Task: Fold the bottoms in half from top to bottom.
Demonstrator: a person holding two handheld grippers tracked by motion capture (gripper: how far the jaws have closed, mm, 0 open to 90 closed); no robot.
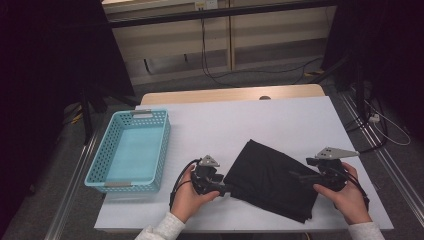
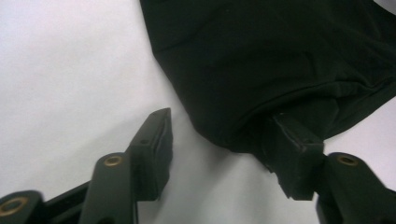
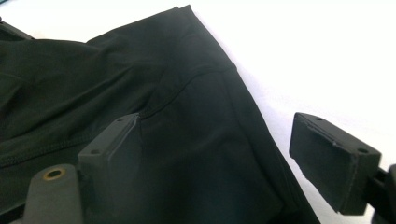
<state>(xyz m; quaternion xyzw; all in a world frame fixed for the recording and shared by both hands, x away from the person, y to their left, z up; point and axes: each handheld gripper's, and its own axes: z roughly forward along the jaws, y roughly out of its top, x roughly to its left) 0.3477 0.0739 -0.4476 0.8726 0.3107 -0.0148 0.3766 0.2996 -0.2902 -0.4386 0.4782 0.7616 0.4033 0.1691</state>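
Black garment point(image 1: 272, 181) lies folded near the table's point(image 1: 280, 115) front edge. Your left gripper point(image 1: 223, 189) is half spread at its left corner, one jaw tucked under; right gripper point(image 1: 299, 176) spread over its right edge, nothing pinched. Risk: you catch one layer only and the fold slides apart.

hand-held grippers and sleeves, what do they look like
Both are black. The left hand-held gripper and the right hand-held gripper each carry a grey three-cornered plate on top and trail a black cable. Their jaws have flat black pads and brass-coloured rivets. The sleeves are light-coloured knit.
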